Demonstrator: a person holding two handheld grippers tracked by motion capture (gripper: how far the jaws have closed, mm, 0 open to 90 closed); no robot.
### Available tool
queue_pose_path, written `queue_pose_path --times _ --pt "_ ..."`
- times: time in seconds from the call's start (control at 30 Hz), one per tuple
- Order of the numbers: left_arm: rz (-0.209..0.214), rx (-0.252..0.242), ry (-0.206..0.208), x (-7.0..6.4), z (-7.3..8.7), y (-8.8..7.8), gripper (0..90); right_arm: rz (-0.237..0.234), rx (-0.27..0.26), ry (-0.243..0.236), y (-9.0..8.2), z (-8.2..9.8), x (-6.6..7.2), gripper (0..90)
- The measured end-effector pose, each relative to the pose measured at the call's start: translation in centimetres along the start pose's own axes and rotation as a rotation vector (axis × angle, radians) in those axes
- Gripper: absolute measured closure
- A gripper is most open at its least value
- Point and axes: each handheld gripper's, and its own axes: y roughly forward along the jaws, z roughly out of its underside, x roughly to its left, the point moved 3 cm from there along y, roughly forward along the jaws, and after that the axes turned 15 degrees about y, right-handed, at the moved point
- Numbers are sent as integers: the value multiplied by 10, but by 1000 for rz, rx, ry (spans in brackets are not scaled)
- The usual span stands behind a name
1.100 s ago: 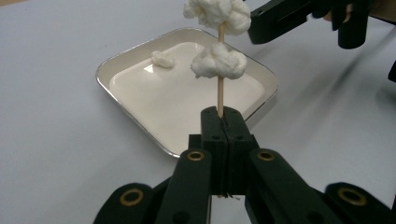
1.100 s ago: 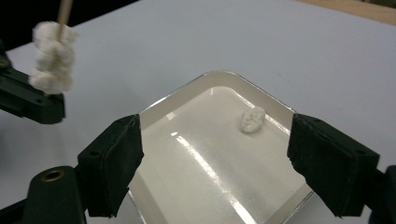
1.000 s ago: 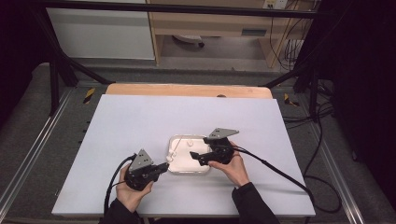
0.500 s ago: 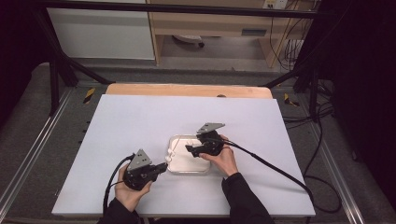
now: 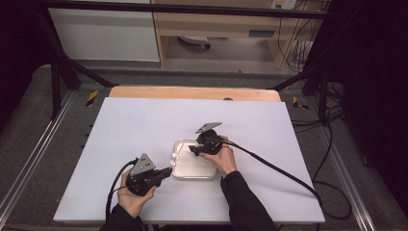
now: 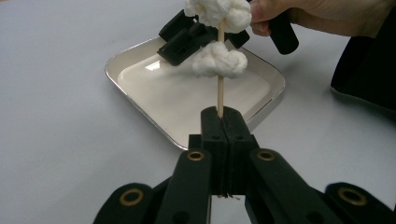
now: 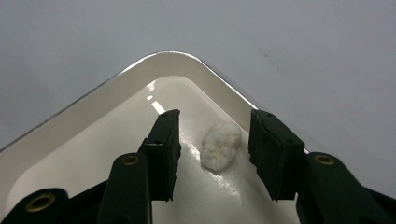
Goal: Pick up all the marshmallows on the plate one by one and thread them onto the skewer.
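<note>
Popcorn piece (image 7: 221, 145) between right tool's (image 7: 215, 156) spread jaws, inside tray (image 7: 163, 60).

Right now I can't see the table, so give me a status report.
Left gripper shut on skewer, two white puffs threaded. Right gripper open, straddling loose puff in white tray. Nothing blocking.

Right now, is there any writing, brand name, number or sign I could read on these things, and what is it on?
None can be read.
White square tray, wooden skewer with white fluffy lumps, loose white lump: no print.
Black left gripper and right gripper: no lettering, just brass rivets.
Grey label strip on the wooden shelf, high view: too small and blurred.
Yellow-black hazard tape: stripes, no words.
</note>
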Motion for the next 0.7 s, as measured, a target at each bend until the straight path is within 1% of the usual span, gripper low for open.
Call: queue_pose_path --times 0.07,0.2,0.3,0.47,0.53,0.7 --pt "0 -1 0 0 0 0 890 10 13 -1 2 1 -1 554" --pt "0 -1 -1 0 0 0 890 19 23 -11 4 2 -2 575" --pt "0 0 0 0 0 0 890 31 31 -21 6 3 -3 620" --pt "1 -1 -2 0 0 0 890 33 15 -4 7 3 -3 711" --pt "2 -1 -1 0 0 0 890 34 14 11 7 3 -3 727" --pt "2 -1 0 0 0 0 890 29 15 15 6 2 -4 752"
